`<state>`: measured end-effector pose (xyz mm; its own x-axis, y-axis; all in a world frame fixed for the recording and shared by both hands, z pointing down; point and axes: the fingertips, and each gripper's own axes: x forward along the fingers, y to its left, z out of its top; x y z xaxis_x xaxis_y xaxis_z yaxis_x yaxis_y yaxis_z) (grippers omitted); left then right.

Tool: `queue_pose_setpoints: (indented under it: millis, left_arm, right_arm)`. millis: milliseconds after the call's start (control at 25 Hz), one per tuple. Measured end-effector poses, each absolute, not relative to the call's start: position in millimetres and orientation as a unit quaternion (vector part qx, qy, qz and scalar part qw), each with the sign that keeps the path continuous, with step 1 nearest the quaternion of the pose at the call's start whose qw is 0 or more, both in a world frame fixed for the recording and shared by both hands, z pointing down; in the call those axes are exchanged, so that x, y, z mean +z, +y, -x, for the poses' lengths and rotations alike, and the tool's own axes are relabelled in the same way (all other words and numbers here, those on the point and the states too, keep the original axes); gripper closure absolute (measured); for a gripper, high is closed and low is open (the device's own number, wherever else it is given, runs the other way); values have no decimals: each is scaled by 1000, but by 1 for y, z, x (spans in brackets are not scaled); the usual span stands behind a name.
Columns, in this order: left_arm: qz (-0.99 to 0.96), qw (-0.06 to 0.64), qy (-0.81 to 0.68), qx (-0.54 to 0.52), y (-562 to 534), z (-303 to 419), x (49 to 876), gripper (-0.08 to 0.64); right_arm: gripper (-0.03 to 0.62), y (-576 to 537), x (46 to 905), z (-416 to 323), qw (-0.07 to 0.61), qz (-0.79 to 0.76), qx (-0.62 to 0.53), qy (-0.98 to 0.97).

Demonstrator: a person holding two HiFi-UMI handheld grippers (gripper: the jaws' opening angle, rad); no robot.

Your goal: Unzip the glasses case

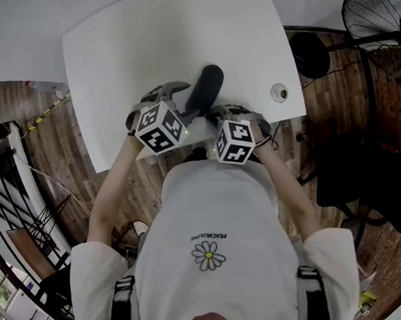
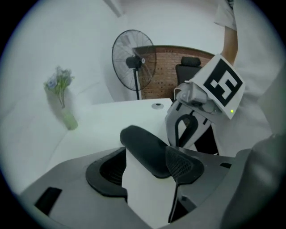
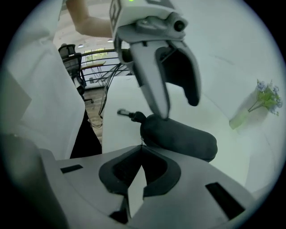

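Left gripper [image 2: 148,163] is wide open, and my right gripper [image 3: 142,154] is closed tight with nothing in it that I can see. Both hang over the white desk [image 1: 161,37]. The dark glasses case [image 1: 205,88] lies near my edge, one end between the open jaws. I think it is light and smooth, so it may slide. I would hold its body and pinch the tiny zipper pull [image 3: 127,114] at its end.
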<state>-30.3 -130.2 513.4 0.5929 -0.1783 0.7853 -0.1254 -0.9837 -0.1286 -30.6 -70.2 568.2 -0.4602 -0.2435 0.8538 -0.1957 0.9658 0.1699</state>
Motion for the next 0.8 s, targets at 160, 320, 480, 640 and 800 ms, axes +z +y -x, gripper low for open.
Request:
queue_pose_setpoints:
  millis: [160, 320, 480, 640, 800]
  left_arm:
    - [899, 74, 71, -425, -162, -7, 491, 281]
    - [883, 119, 17, -453, -173, -40, 512, 284]
    - [893, 67, 40, -444, -181, -56, 531, 279]
    - [880, 114, 60, -458, -186, -46, 527, 347]
    - [861, 168, 18, -481, -173, -36, 535, 546]
  right_arm:
    - [586, -67, 572, 25, 514, -114, -38, -849]
    - [586, -66, 573, 18, 516, -117, -33, -848]
    - [586, -66, 575, 8, 518, -126, -25, -846]
    - [586, -74, 576, -21, 525, -169, -21, -834]
    - [586, -98, 572, -63, 522, -245, 5, -817]
